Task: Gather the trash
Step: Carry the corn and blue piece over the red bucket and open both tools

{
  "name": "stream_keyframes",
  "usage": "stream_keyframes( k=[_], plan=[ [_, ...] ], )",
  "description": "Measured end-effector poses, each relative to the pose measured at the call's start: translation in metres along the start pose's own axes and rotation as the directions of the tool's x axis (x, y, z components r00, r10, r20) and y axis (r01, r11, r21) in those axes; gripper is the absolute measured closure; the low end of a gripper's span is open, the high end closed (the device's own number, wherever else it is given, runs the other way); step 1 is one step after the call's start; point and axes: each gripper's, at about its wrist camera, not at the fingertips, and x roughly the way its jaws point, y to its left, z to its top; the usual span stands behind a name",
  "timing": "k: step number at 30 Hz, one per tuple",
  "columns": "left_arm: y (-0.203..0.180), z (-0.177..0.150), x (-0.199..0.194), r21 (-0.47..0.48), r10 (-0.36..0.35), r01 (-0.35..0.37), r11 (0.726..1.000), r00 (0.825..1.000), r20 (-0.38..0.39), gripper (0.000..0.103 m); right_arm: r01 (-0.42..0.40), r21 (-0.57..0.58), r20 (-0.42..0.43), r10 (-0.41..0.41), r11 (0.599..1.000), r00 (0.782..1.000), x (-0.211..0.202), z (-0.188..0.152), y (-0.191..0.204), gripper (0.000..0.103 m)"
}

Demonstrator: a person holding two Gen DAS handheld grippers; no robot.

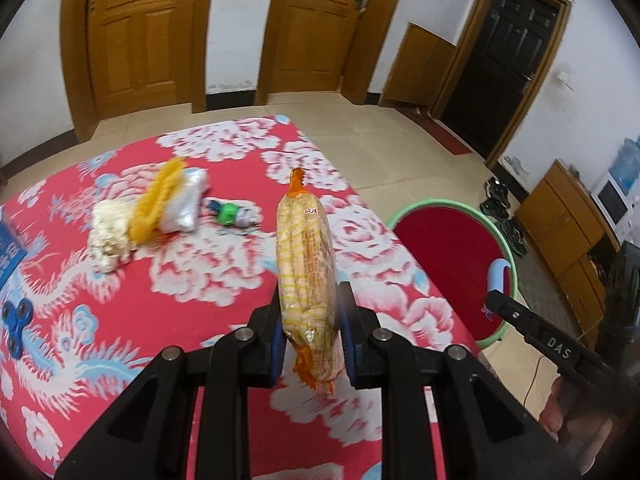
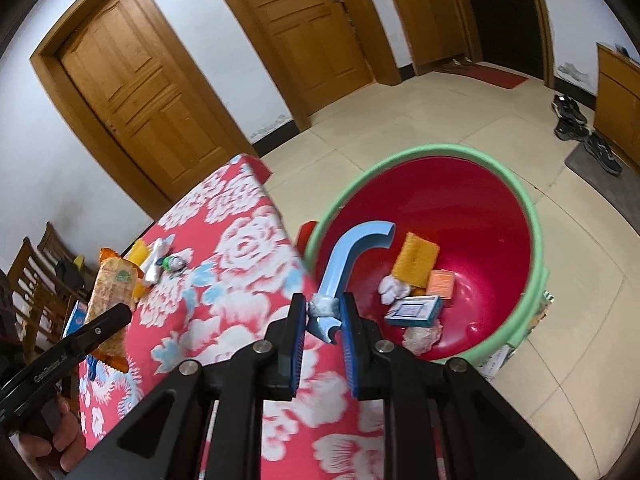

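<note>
Mid-haul: left gripper [image 1: 312, 344] clamped on a snack packet [image 1: 306, 280] over the table [image 1: 200, 320], right gripper [image 2: 323, 320] pinching a blue hook [image 2: 352, 256] above the basin [image 2: 516, 208]. Next, probably swing right, let go.

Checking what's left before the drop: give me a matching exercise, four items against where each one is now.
Items:
1. snack pack
2. blue hook
3. spinner
4. blue box

Places:
A. lying in the red tub
B. lying on the floral cloth
C. clamped in the left gripper
D. clamped in the right gripper

Pairs: 1-C, 2-D, 3-B, 4-A
</note>
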Motion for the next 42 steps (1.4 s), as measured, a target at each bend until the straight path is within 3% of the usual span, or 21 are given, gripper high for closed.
stream_keyframes(
  k=[22, 26, 42],
  plan=[
    [-0.073, 0.009, 0.060, 0.153, -0.033, 0.046, 0.987, 0.996, -0.086, 0.080, 0.063, 0.096, 0.015, -0.065, 0.993, 0.998, 0.013, 0.011, -0.061, 0.082],
    [-0.081, 0.010, 0.069, 0.173, -0.033, 0.049, 0.984, 0.995, -0.098, 0.080, 0.063, 0.103, 0.024, -0.066, 0.993, 0.998, 0.012, 0.012, -0.066, 0.074],
    [-0.127, 0.005, 0.094, 0.250, -0.099, 0.133, 0.959, 0.985, -0.141, 0.080, 0.074, 0.140, 0.083, -0.086, 0.987, 0.993, -0.010, 0.016, -0.083, 0.065]
  ],
)
